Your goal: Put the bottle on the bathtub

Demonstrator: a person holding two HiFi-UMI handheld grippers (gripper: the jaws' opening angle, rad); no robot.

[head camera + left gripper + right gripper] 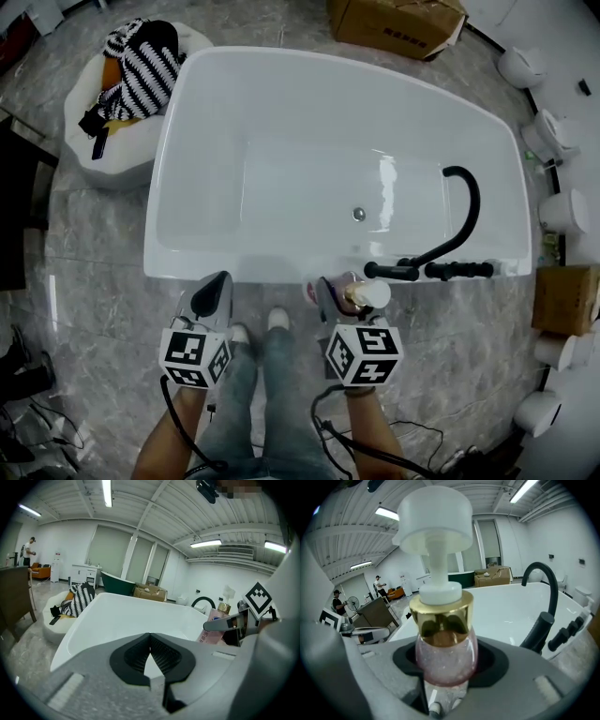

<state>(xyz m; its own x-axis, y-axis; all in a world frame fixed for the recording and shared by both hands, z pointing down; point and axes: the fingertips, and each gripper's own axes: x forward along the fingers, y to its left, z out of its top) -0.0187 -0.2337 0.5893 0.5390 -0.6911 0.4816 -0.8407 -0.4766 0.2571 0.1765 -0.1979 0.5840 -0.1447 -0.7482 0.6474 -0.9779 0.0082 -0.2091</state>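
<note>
While the right claw (443, 667) clamps the bottle (443, 620) round its pink belly, just under the gold collar, the white pump head stands upright above the jaws. From the head view, that claw sits at the near rim of the bathtub (281, 64), at about 5 o'clock from the drain. Whether the bottle's base touches the rim yet I cannot tell.

The left claw (150, 656) is closed on nothing, its pad tips meeting, and hangs at 9 o'clock from the bottle, also by the near rim.

At 3 o'clock from the bottle, near it, stand the black faucet (464, 216) and its handles.

My judgement is that the danger lies in the set-down:
- The rim looks glossy, and it falls away to the basin at 12 o'clock and to the floor at 6 o'clock.
- A tall bottle with a heavy pump head, let go while tilted or half over an edge, could topple or slide off.
- Drifting toward 3 o'clock could knock the faucet handles.
</note>
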